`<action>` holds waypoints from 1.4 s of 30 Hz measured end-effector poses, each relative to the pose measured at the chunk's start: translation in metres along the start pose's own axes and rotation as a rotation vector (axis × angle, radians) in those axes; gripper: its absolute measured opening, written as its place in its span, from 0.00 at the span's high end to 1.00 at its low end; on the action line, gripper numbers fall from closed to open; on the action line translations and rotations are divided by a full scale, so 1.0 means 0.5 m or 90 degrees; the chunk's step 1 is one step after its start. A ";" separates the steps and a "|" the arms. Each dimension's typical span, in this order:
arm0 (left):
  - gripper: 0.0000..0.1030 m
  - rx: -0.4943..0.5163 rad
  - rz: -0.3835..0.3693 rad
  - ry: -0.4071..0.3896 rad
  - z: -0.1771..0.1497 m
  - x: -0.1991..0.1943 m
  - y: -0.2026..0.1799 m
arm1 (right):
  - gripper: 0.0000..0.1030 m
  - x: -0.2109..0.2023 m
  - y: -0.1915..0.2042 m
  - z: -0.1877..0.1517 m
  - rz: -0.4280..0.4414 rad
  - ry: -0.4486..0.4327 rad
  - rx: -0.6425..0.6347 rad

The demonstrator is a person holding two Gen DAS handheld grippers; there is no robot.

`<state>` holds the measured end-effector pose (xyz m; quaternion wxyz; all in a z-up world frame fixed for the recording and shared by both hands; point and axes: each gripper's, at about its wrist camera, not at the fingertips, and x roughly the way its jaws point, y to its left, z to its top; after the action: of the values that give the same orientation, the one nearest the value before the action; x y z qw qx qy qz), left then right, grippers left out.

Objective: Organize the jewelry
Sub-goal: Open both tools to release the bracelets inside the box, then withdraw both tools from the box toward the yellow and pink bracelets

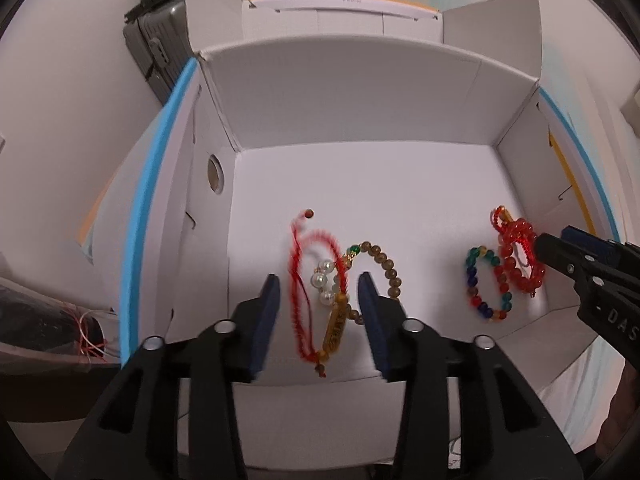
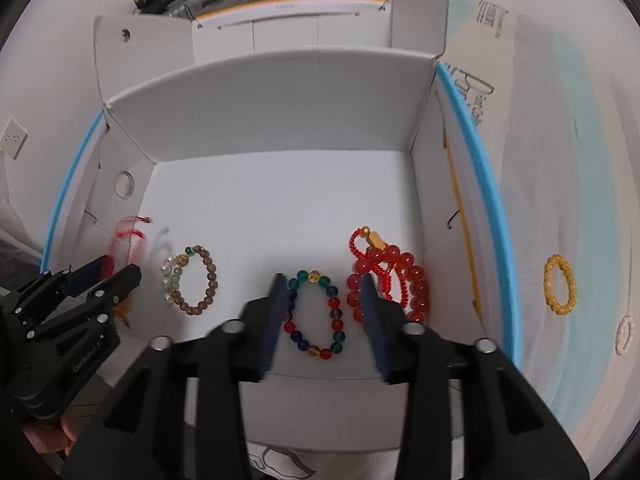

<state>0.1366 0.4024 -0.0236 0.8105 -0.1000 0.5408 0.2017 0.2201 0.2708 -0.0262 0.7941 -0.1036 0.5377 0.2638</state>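
A white cardboard box (image 1: 360, 92) (image 2: 280, 92) holds several bracelets. My left gripper (image 1: 319, 286) is open above a red string bracelet with a gold plate (image 1: 316, 300), a pearl piece (image 1: 322, 282) and a brown bead bracelet (image 1: 384, 268). My right gripper (image 2: 323, 292) is open over a multicoloured bead bracelet (image 2: 314, 314) (image 1: 486, 284), next to a red bead bracelet (image 2: 390, 280) (image 1: 520, 256). The brown bead bracelet also shows in the right wrist view (image 2: 196, 280). The left gripper appears at the left of the right wrist view (image 2: 108, 274), the right gripper at the right of the left wrist view (image 1: 556, 246).
Outside the box on the right lie a yellow bead bracelet (image 2: 559, 290) and a pale pink one (image 2: 625, 336) on a white-blue surface. A grey suitcase (image 1: 156, 52) and a white drawer unit (image 1: 344, 12) stand behind the box. A dark bag (image 1: 48, 320) lies at left.
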 end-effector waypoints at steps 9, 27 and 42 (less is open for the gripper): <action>0.26 -0.002 0.014 -0.042 0.007 -0.062 -0.019 | 0.24 -0.087 -0.048 -0.009 -0.006 -0.057 0.019; 0.06 0.100 -0.054 -0.104 0.005 -0.155 -0.331 | 0.09 -0.259 -0.357 -0.110 -0.076 -0.117 0.126; 0.06 0.183 -0.116 -0.108 -0.021 -0.149 -0.596 | 0.08 -0.304 -0.603 -0.217 -0.133 -0.115 0.220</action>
<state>0.2328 0.1144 0.0239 0.8742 -0.0148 0.4821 0.0559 0.2502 -0.0778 0.0326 0.8678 0.0029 0.4882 0.0922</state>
